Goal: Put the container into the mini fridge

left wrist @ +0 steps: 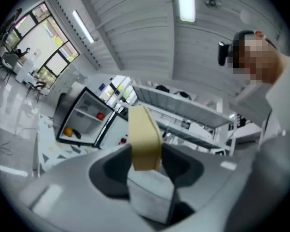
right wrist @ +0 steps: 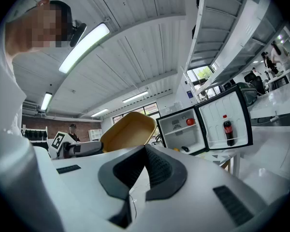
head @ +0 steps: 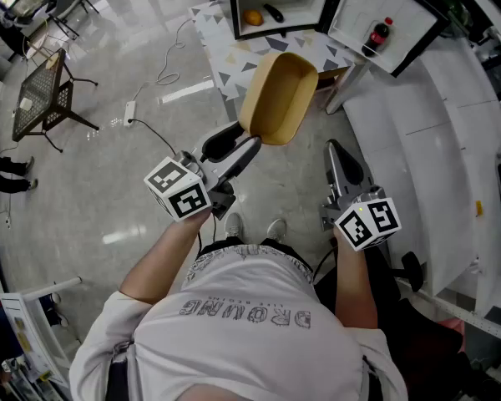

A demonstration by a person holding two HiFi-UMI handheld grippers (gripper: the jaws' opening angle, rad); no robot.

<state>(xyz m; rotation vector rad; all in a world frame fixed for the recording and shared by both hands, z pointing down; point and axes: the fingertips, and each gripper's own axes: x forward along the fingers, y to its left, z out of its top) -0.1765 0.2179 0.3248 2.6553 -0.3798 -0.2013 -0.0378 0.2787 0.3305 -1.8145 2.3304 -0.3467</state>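
The left gripper (head: 249, 140) (left wrist: 146, 156) has its jaws clamped on one wall of the yellow container (head: 280, 98) (left wrist: 144, 134) and holds it in the air, tipped on its side. In the head view the open mouth of the container faces the person. The right gripper (head: 338, 153) (right wrist: 146, 151) has its jaws closed together with nothing between them. It is raised just beside the left one, and the container (right wrist: 128, 131) shows past its tip.

Beyond both grippers stands the mini fridge (head: 301, 7) (right wrist: 181, 129) (left wrist: 84, 122), well apart from the container, on a bench (head: 225, 65) with a triangle pattern. Its door (head: 384, 11) is swung wide open to the right and carries a dark bottle (head: 378, 33) (right wrist: 226, 129) with a red cap. Inside the fridge, an orange fruit (head: 252, 17) lies on the bottom and a red fruit (right wrist: 190, 122) sits on the shelf above.
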